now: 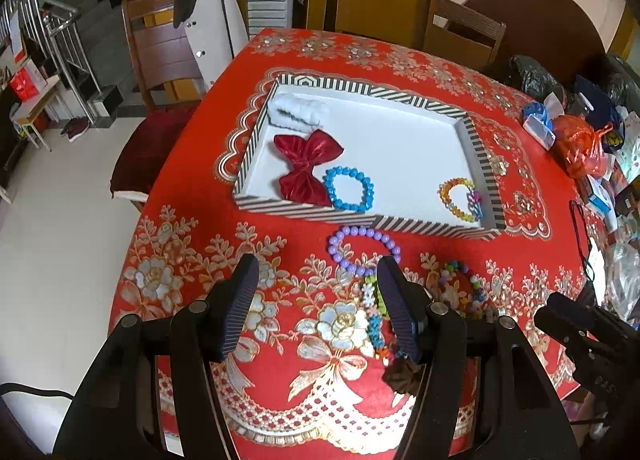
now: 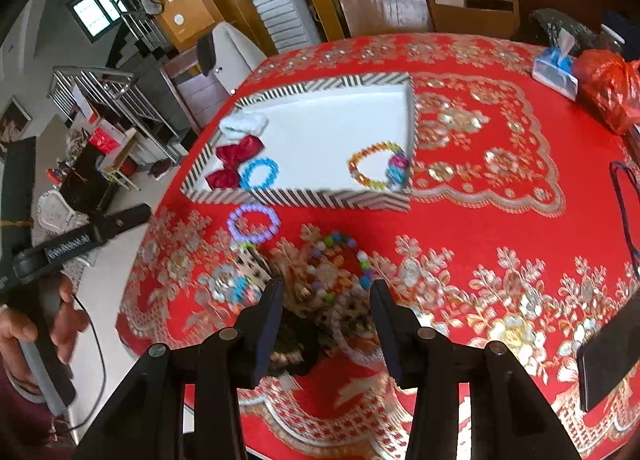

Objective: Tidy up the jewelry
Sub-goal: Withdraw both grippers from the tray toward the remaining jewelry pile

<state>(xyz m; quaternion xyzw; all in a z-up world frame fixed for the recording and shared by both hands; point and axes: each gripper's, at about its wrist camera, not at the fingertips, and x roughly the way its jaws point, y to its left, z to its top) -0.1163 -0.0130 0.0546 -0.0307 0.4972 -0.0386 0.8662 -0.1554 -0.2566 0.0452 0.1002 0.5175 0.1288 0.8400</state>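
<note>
A striped tray point(image 1: 478, 140) point(image 2: 296, 196) on the red tablecloth holds a white fluffy band point(image 1: 298, 110), a red bow point(image 1: 308, 166) point(image 2: 236, 164), a blue bead bracelet point(image 1: 349, 189) point(image 2: 259, 173) and an orange bead bracelet point(image 1: 460, 196) point(image 2: 374, 168). In front of the tray lie a purple bead bracelet point(image 1: 362, 250) point(image 2: 253, 226), a multicolour pom-pom bracelet point(image 1: 466, 290) point(image 2: 340, 264), a flower hair clip point(image 1: 374, 310) and a dark scrunchie point(image 1: 402, 376) point(image 2: 294, 340). My left gripper point(image 1: 316, 308) is open and empty above the cloth. My right gripper point(image 2: 326, 324) is open above the loose pile.
Wooden chairs point(image 1: 160, 56) stand behind the table, one with a white coat. Bags, a tissue pack point(image 2: 556, 68) and clutter sit at the table's right edge. A dark phone point(image 2: 612, 360) lies at the right. The right gripper shows in the left wrist view point(image 1: 580, 332).
</note>
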